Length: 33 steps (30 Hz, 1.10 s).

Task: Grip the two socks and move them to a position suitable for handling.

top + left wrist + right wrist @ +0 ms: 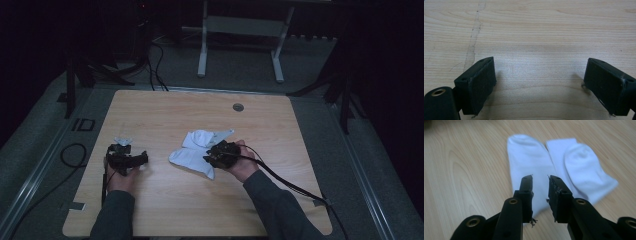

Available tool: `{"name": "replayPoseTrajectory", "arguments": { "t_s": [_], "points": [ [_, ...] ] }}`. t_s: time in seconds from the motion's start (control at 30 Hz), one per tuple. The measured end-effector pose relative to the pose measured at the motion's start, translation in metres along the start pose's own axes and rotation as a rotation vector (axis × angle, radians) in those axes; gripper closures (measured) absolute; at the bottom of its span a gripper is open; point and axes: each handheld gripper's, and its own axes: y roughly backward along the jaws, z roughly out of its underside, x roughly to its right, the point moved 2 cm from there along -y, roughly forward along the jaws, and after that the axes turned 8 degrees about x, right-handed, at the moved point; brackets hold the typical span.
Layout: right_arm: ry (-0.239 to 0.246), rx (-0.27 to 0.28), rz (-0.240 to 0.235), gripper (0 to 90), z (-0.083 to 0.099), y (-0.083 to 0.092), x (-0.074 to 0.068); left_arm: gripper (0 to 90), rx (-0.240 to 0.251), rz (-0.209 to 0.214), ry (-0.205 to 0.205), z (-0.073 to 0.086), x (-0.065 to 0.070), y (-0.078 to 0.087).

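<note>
Two white socks on the bench, right gripper over them.
The high view places the socks (192, 150) just left of the right gripper (212, 156); the right gripper view (540, 178) shows two socks (554, 167) side by side, fingers narrowly parted, gripping nothing. Left gripper (539, 75), well left of the socks: fingers wide open over bare bench (536, 30).

A light wooden table (165, 210) carries a pair of white socks (192, 150) lying side by side near its middle, and a round grommet (238, 107) near its far edge.
</note>
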Motion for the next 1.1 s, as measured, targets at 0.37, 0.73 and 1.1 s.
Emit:
{"name": "replayPoseTrajectory", "arguments": {
  "t_s": [0.37, 0.73, 1.1],
  "points": [
    [-0.003, 0.030, -0.060, 75.6, -0.025, -0.036, -0.015, 10.7, -0.003, 0.006, -0.003, 0.000, 0.001, 0.000],
    [-0.032, 0.032, -0.118, 73.5, -0.028, -0.091, -0.028, 10.8, -0.002, 0.007, -0.004, 0.000, 0.002, 0.000],
    [-0.026, 0.035, -0.109, 57.9, -0.022, -0.116, -0.030, 10.8, -0.003, 0.007, -0.004, 0.000, 0.002, 0.000]
  ]
}}
